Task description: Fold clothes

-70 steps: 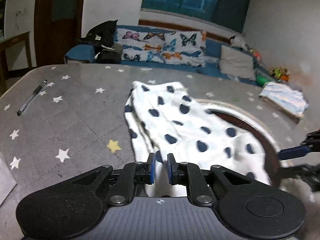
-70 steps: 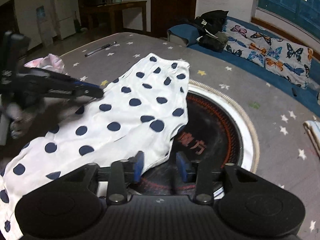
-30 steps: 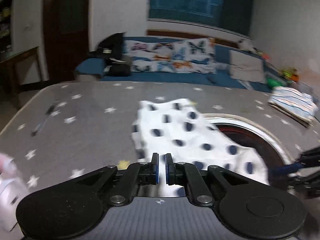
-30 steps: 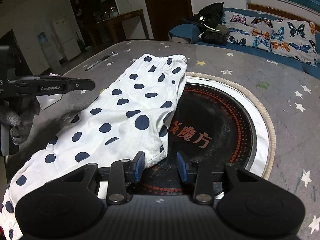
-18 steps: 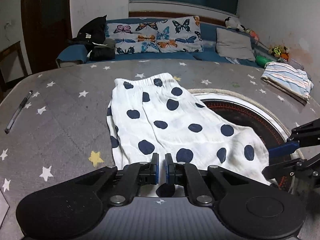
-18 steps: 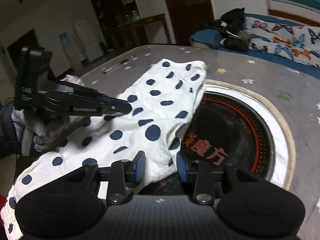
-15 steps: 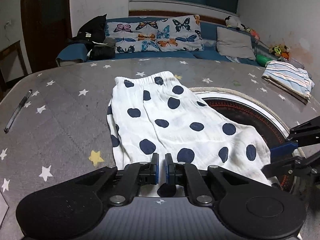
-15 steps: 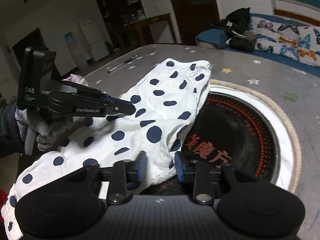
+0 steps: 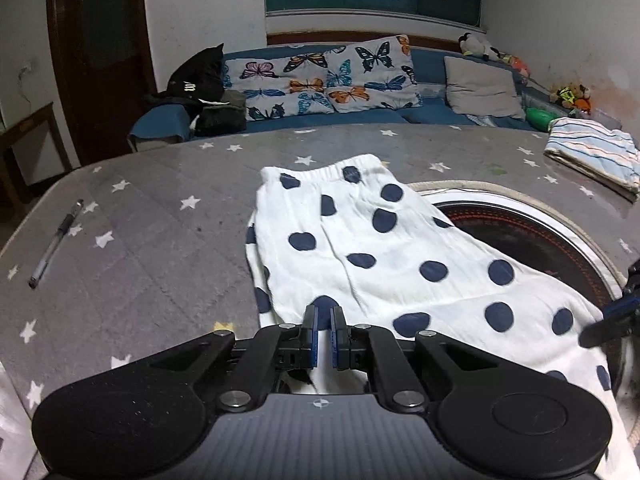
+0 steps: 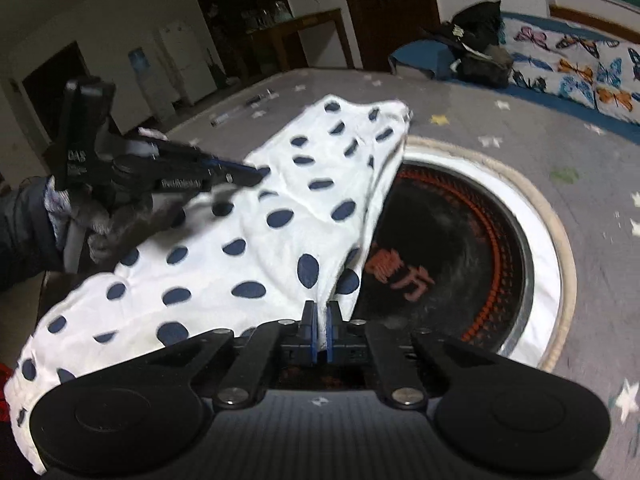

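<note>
The table (image 9: 152, 216), covered in a grey star-print cloth, carries the polka-dot garment (image 9: 384, 256) spread from its elastic waistband, toward the far edge, down to the near edge, with its right side lying over the round black burner inset (image 10: 452, 248) at the table's middle. Main risk, in my judgement: the cloth over that inset may drag or catch on its raised white rim when lifted, skewing the fold. The right gripper (image 10: 320, 330) has just been closing and now stands shut on the garment's near right edge; the bite looks shallow, at the hem only, so the cloth could slip out under tension. The left gripper (image 9: 323, 334) is likewise closed, with the near left edge of the garment pinched between its pads; an uneven lift between the two would twist the fabric. Lesser hazards: the folded striped cloth (image 9: 592, 152) at the far right corner and the pen (image 9: 56, 244) near the left edge could be swept by a wide swing.
</note>
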A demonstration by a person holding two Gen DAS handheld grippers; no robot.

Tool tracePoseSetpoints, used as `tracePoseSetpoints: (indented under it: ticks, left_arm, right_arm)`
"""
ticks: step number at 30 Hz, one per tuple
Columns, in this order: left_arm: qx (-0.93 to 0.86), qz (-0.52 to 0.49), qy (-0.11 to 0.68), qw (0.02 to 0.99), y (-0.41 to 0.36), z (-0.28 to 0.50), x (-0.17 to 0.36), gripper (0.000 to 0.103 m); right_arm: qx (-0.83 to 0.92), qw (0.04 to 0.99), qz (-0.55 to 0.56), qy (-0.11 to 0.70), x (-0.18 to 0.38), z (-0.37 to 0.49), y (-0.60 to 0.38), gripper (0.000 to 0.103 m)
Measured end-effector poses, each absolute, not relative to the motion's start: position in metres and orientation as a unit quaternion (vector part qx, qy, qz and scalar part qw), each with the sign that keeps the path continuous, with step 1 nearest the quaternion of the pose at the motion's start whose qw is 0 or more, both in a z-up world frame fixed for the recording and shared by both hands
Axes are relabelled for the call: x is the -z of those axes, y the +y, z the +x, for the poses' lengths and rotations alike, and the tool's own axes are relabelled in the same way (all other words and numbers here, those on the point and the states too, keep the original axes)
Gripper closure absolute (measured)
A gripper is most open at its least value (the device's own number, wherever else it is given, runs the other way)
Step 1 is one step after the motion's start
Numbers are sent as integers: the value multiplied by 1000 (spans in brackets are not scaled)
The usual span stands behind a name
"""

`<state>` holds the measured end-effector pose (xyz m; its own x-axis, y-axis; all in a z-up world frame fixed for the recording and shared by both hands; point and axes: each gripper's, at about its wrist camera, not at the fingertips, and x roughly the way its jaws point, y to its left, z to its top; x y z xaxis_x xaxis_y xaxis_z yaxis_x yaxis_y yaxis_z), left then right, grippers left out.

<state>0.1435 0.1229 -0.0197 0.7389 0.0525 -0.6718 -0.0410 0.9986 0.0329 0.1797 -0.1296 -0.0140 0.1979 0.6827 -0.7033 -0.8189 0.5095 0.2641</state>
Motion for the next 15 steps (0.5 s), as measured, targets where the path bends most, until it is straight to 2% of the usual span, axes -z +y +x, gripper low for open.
tracePoseSetpoints:
  ticks: [5,15]
  left_arm:
    - [-15,11,356,934,118,149,9,94]
    - [38,14,369,928,92,199,6,94]
  right_arm:
    - [-478,785,-102,379,-1,174,-128,92]
    - [-484,803,-129,324,-14,157,-113,92]
